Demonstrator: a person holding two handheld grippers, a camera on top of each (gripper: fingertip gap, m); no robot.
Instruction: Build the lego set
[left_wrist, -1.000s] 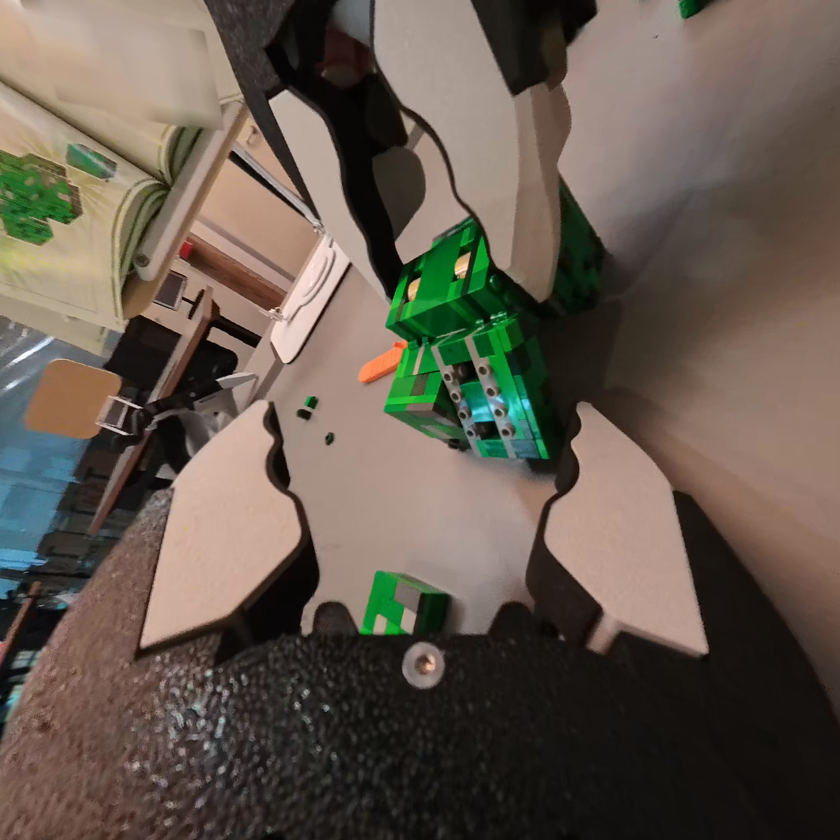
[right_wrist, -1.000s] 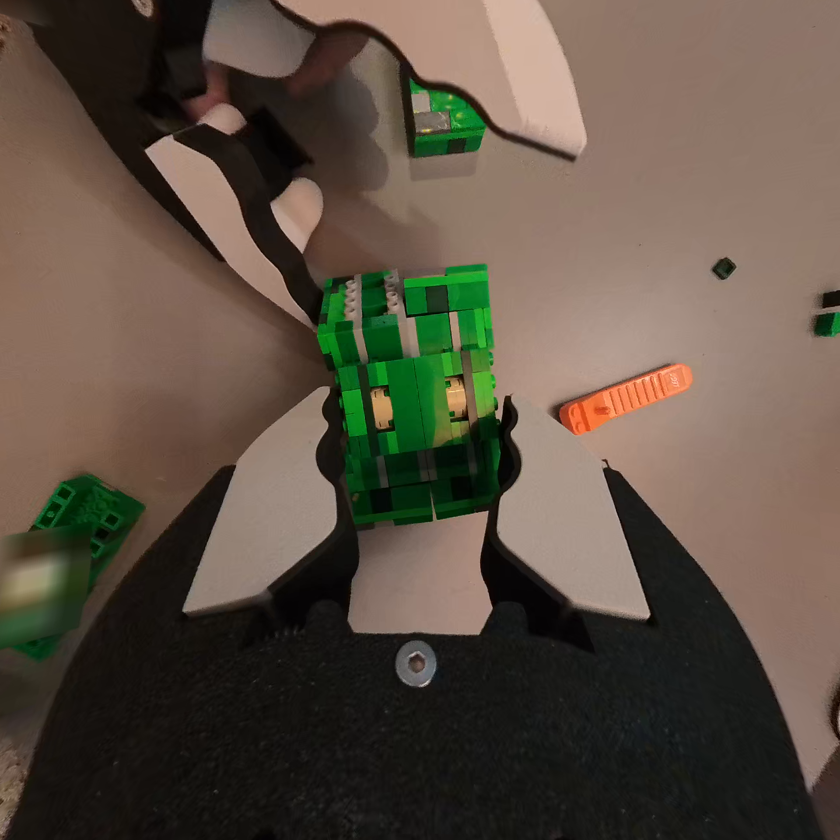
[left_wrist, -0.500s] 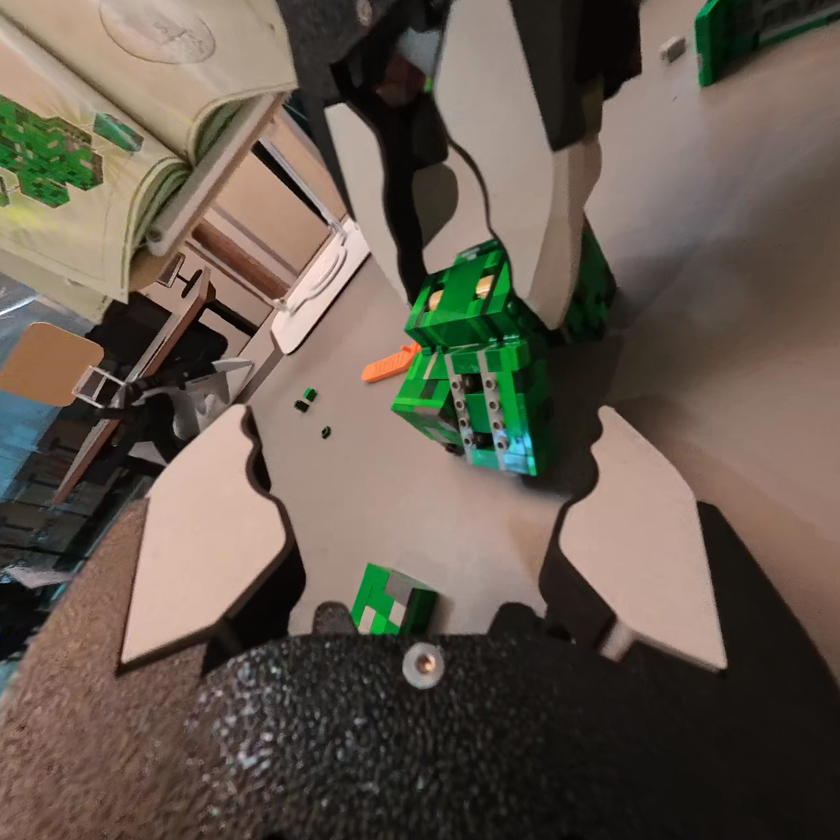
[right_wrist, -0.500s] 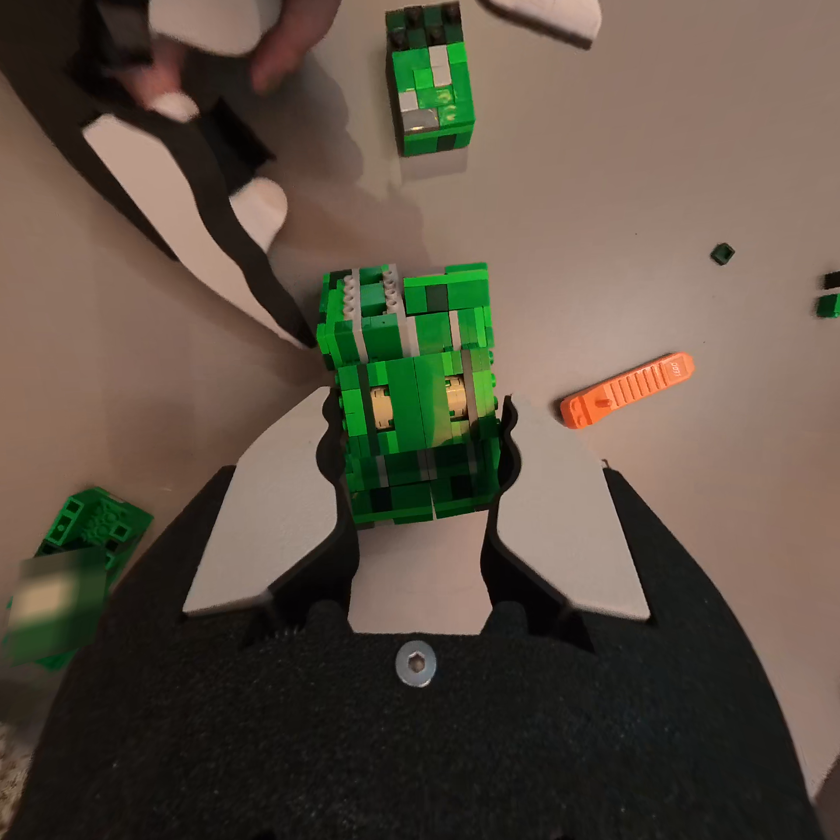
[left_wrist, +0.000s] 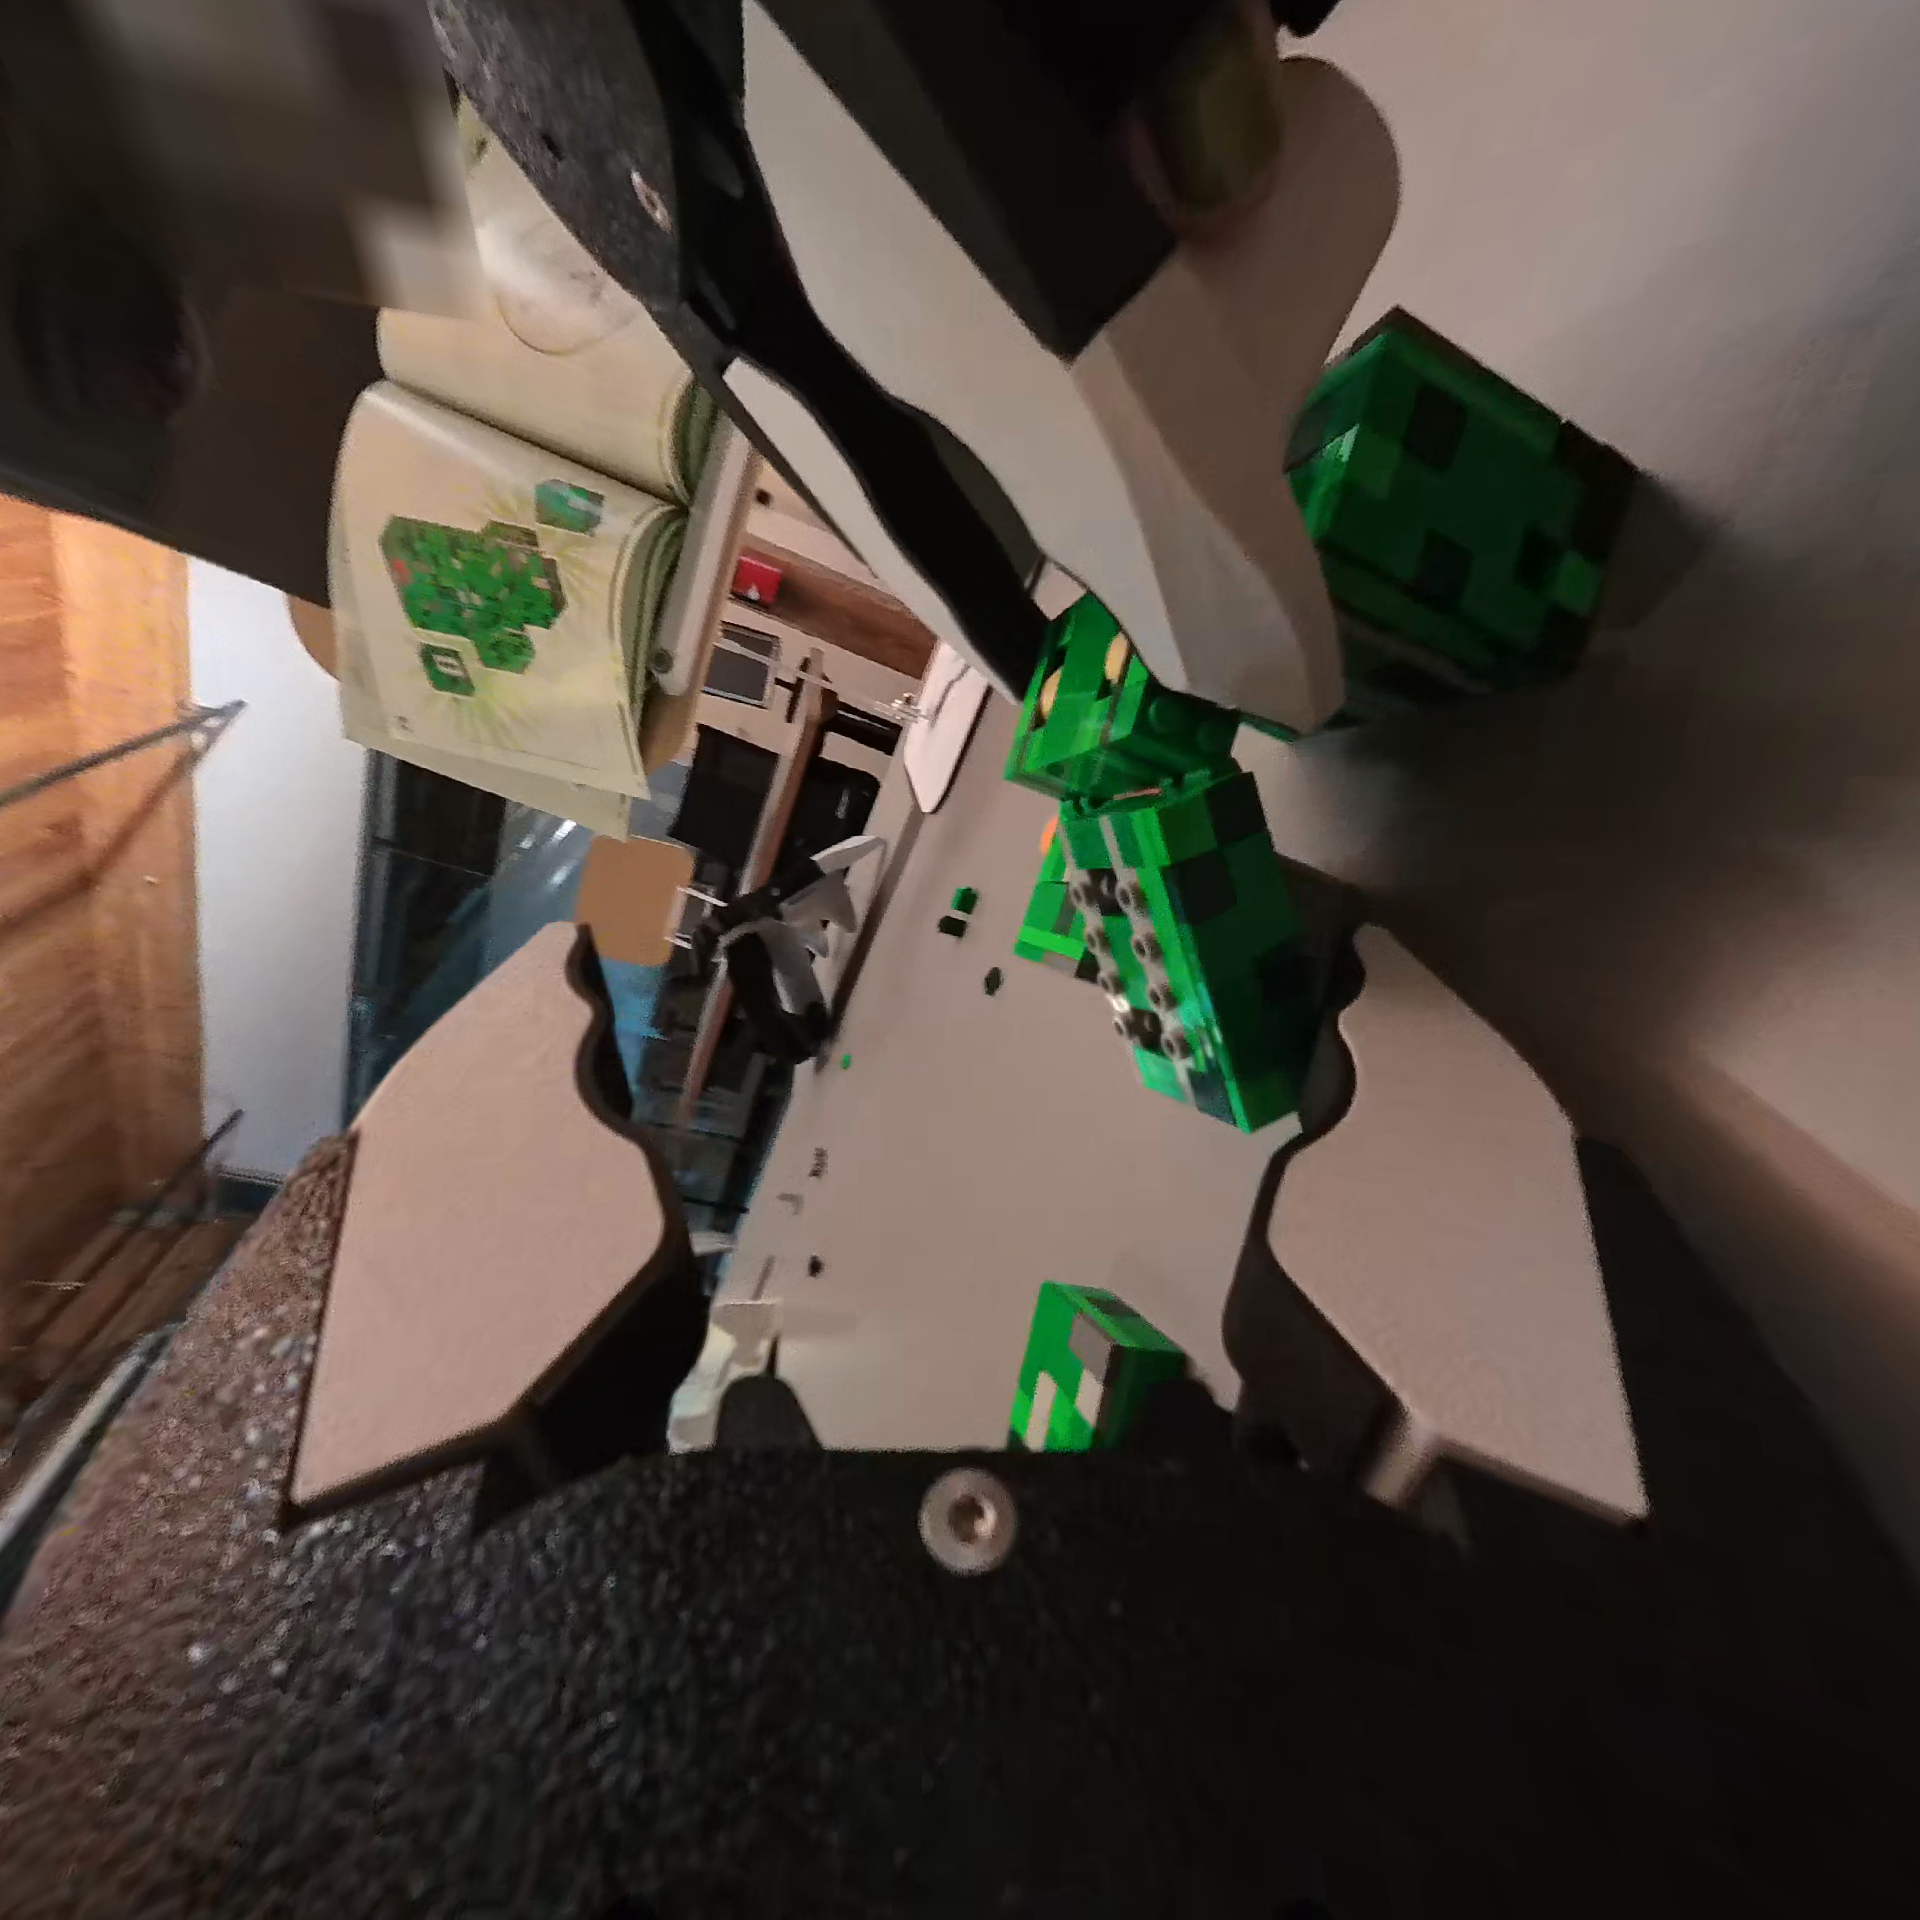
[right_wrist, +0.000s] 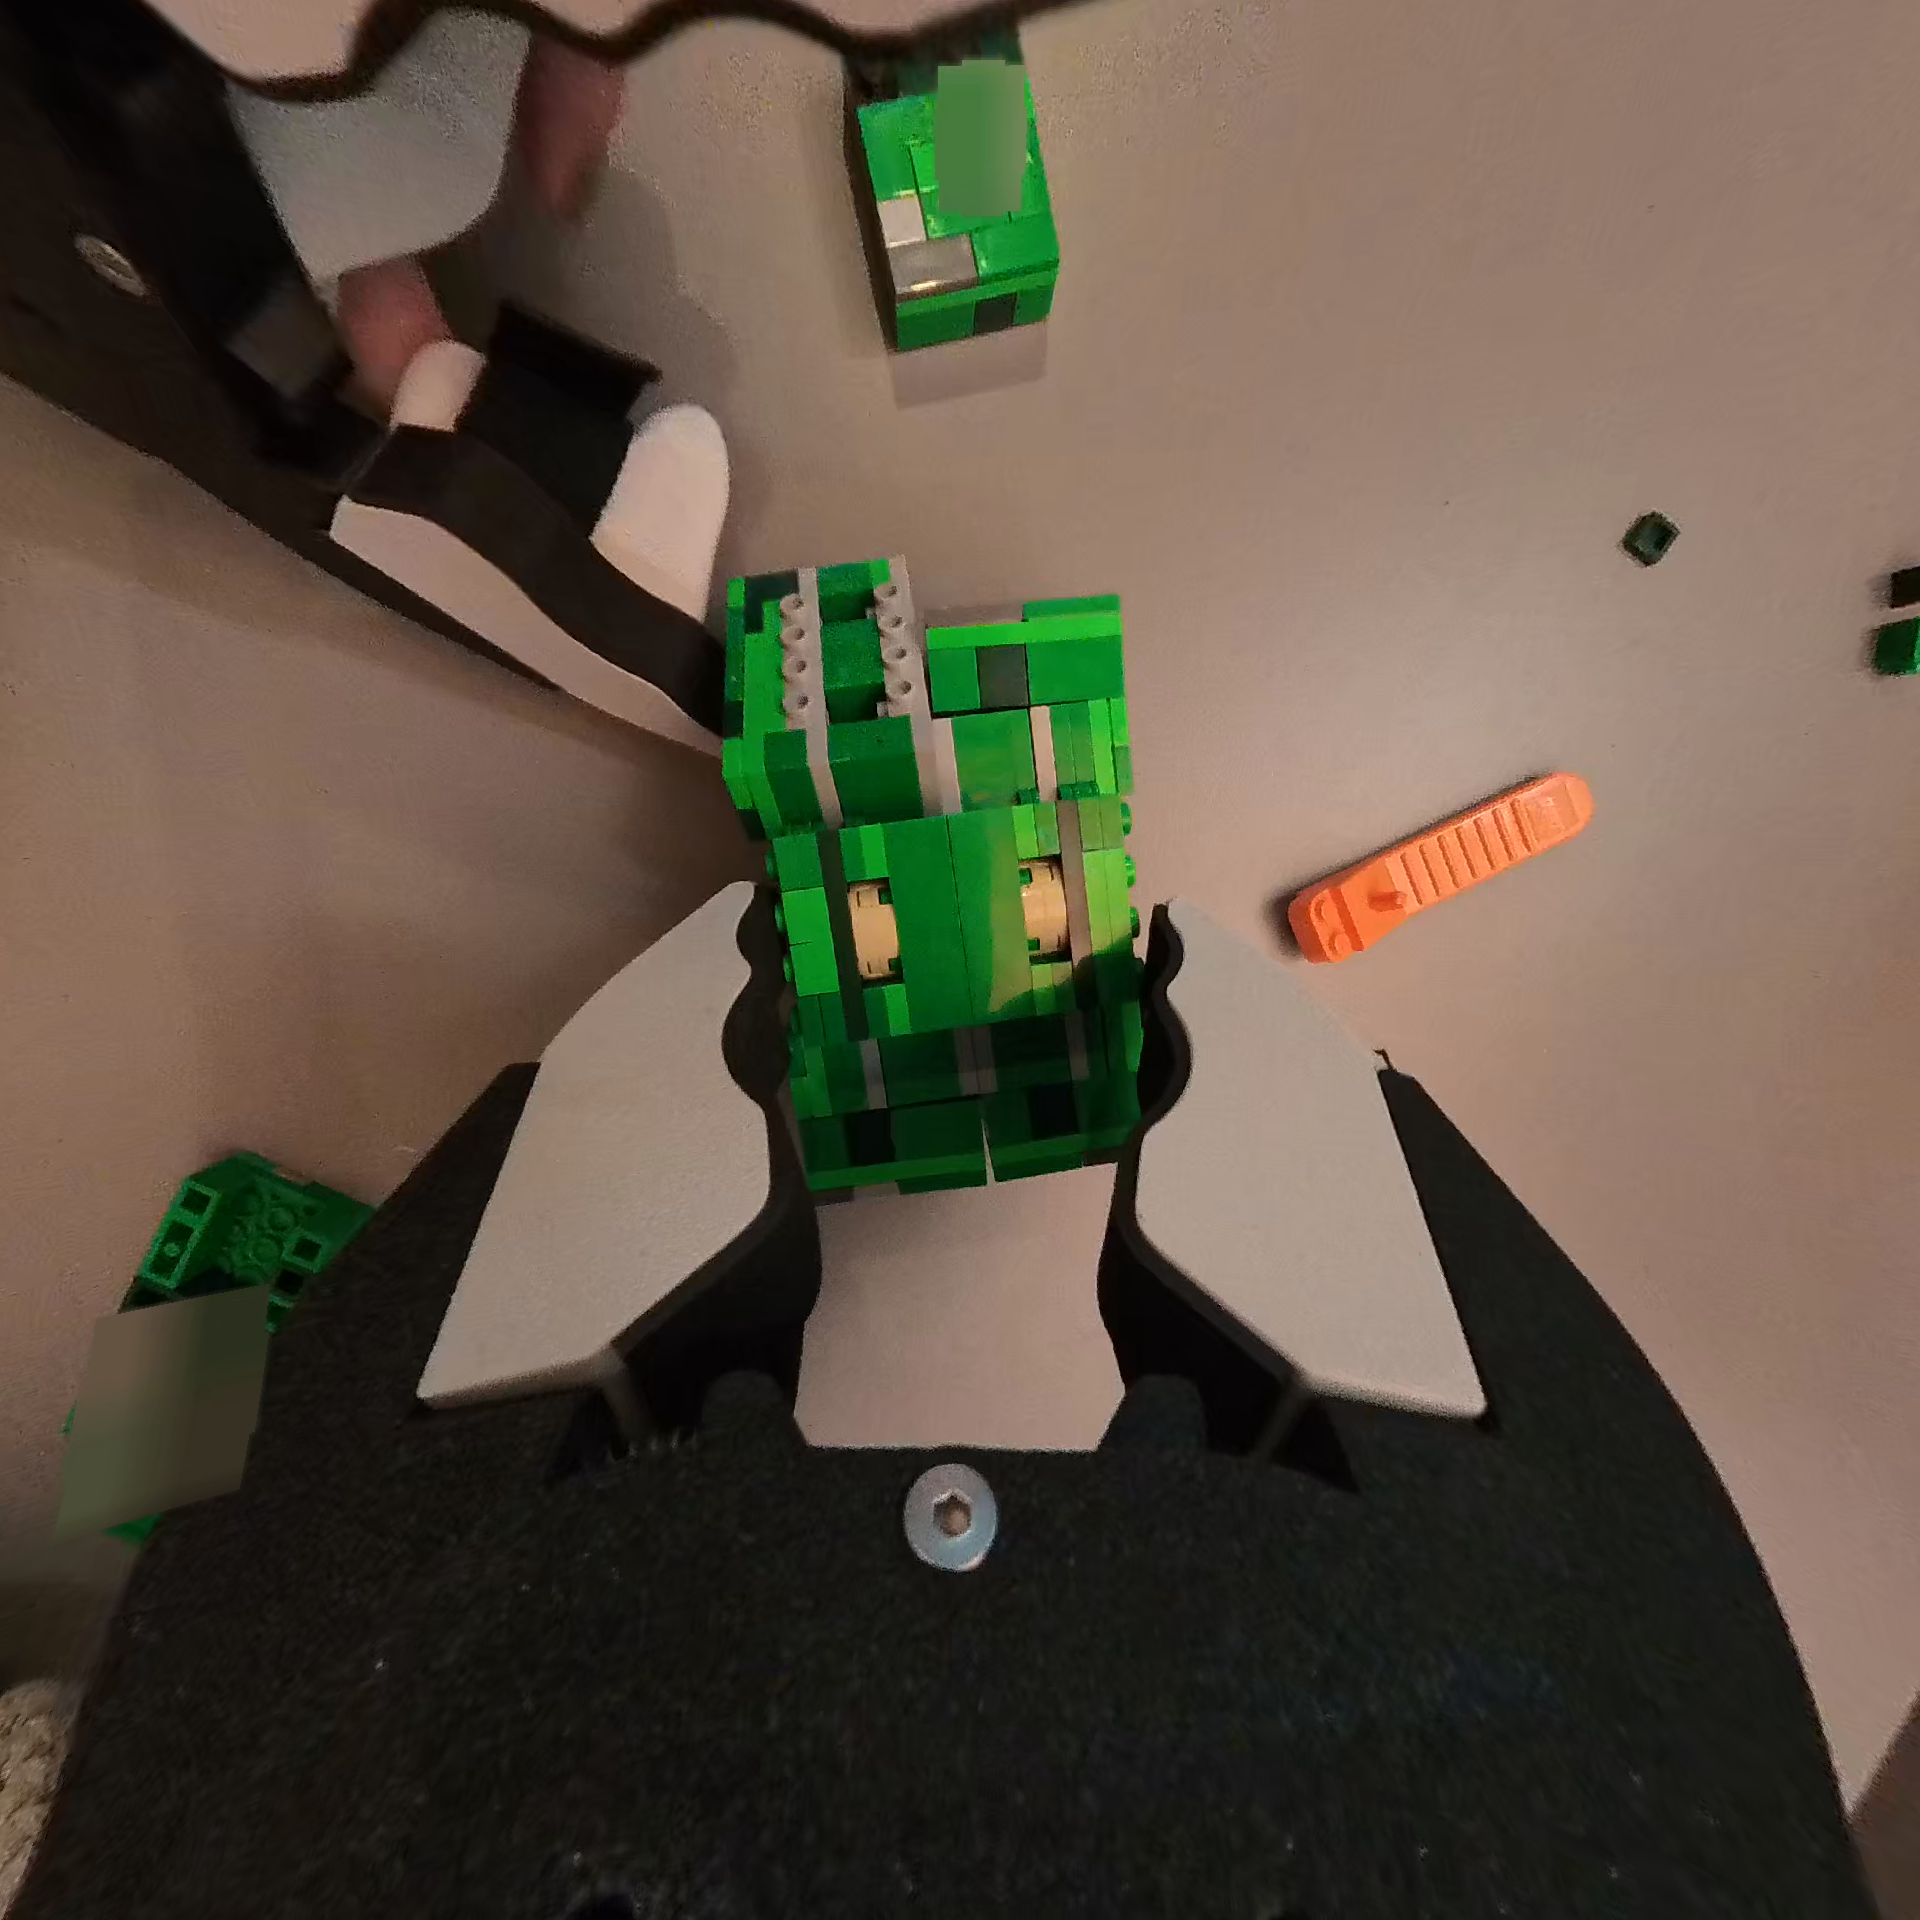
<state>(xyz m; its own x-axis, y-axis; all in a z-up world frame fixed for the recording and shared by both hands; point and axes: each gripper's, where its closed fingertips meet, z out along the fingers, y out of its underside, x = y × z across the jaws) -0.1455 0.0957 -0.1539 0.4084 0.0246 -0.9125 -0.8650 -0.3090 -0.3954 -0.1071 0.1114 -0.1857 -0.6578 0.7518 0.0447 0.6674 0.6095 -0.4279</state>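
- Pale grey tabletop (right_wrist: 1455, 364) is carrying the whole job, with a window and a wooden wall showing past its edge in the left wrist view.
- Right gripper (right_wrist: 951, 940) is clamping the green lego build (right_wrist: 935, 883) by its two sides, jaws pressed against the bricks.
- Left gripper (left_wrist: 966, 1049) is hanging wide open with nothing between its fingers; its right finger (left_wrist: 1455, 1195) is sitting just beside the far end of the build, and contact cannot be judged.
- Small green block (right_wrist: 961, 229) is lying apart on the table, beyond the build.
- Orange brick separator (right_wrist: 1439, 868) is lying to the right of the build, near it but not touching.
- Open instruction booklet (left_wrist: 488, 603) is standing at the table's back edge.
- Loose dark green pieces (right_wrist: 1652, 538) are lying further right.
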